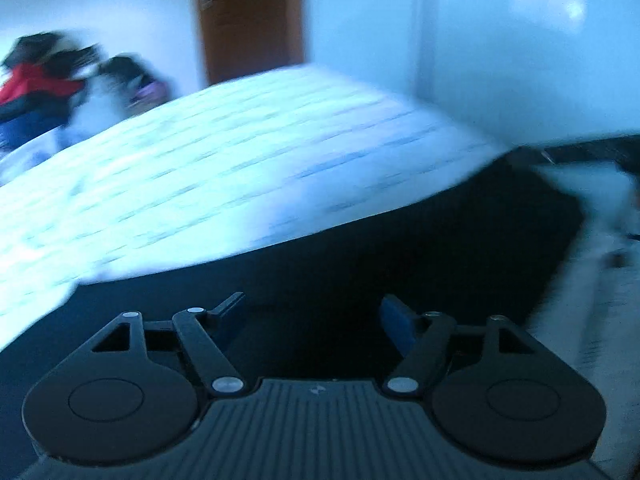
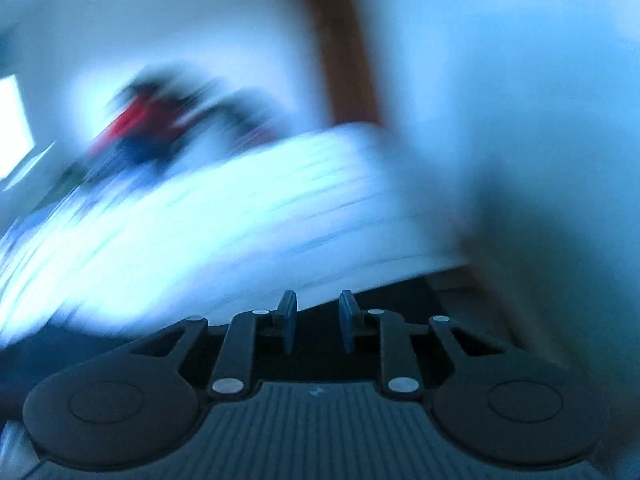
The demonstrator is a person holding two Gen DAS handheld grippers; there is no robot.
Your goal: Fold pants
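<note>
Dark pants (image 1: 400, 248) lie spread on a white bed (image 1: 224, 168) with a faint striped pattern. My left gripper (image 1: 314, 316) is open, its blue-padded fingers (image 1: 396, 320) wide apart just above the dark cloth, holding nothing. In the blurred right wrist view, my right gripper (image 2: 317, 312) is open by a narrow gap with nothing between its fingers, above the edge of the dark pants (image 2: 360, 308) where they meet the white bed (image 2: 224, 232).
A heap of red, dark and white clothes (image 1: 52, 88) lies at the bed's far left, also in the right wrist view (image 2: 148, 128). A brown door (image 1: 248, 20) and white walls stand behind. The bed's right edge (image 1: 600, 280) drops off.
</note>
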